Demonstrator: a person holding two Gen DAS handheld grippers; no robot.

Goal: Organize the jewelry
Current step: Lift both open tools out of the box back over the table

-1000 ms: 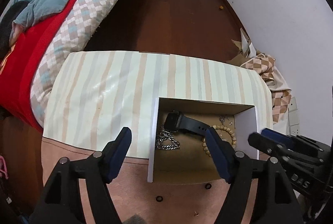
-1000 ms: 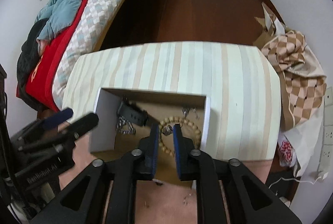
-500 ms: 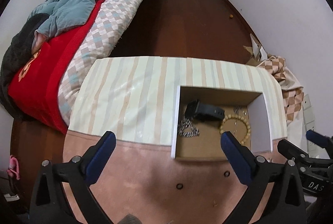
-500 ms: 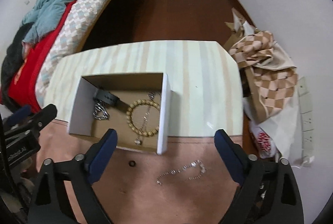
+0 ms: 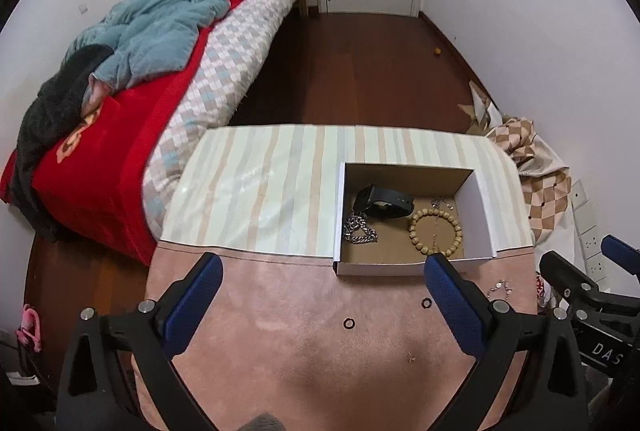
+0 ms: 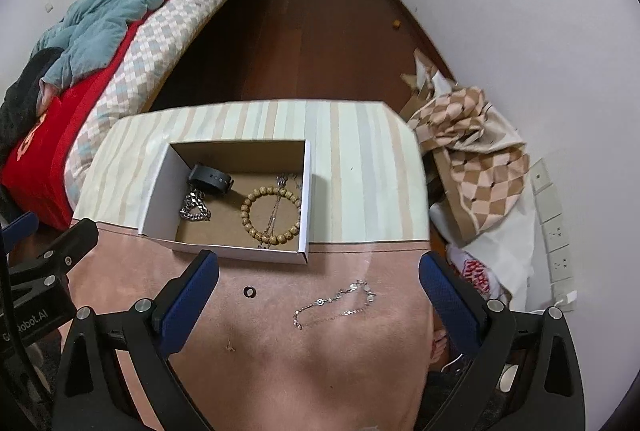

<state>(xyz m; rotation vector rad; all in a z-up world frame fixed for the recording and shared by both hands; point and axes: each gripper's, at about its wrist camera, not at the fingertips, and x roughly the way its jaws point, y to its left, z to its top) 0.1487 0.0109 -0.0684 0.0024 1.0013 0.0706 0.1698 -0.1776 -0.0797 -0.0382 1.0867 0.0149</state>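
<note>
A bedroom table (image 6: 360, 171), half striped cloth and half pink mat, carries an open cardboard box (image 6: 308, 191). Inside lie a black watch (image 6: 210, 179), a steel chain (image 6: 194, 209) and a bead bracelet (image 6: 270, 211) with a thin chain across it. A second ago the right gripper (image 6: 318, 289) was nearly closed low over the beads; now its jaws are opening wide, empty, above a silver bracelet (image 6: 334, 305) on the mat. The left gripper (image 5: 322, 291) has likewise spread fully and pulled back, holding nothing.
</note>
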